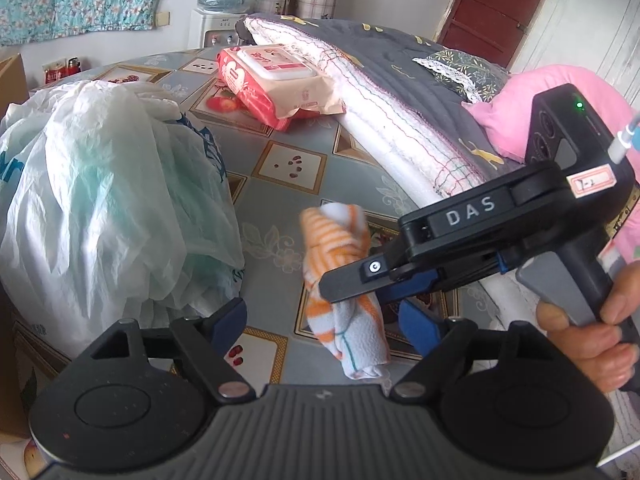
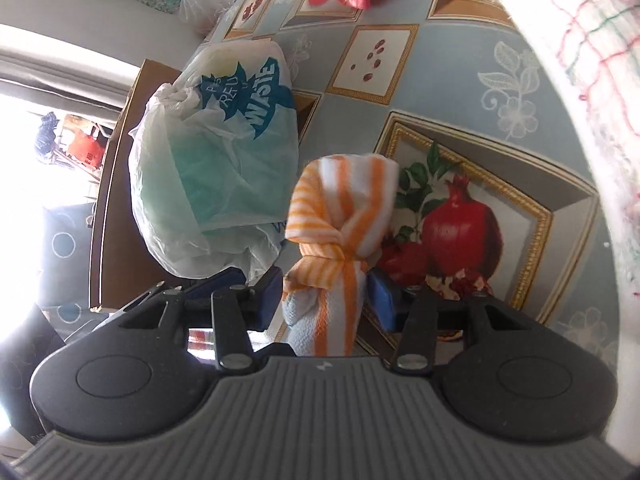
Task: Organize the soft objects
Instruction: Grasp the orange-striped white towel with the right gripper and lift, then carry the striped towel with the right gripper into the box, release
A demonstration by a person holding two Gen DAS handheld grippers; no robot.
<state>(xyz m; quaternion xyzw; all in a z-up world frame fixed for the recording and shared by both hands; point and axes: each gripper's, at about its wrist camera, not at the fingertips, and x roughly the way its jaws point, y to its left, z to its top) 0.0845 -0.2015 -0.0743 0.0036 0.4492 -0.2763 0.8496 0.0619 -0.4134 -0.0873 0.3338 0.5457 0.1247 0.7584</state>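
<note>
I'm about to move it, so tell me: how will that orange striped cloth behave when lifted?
Probably floppy: the orange striped cloth bunches and droops where the right tongs flank it. Likely light, being thin fabric. Its fuzzy weave looks grippy rather than slippery, and it shouldn't roll on the table.

One towel [image 1: 344, 280], one bag [image 1: 108, 200], one wipes pack [image 1: 276, 84]
</note>
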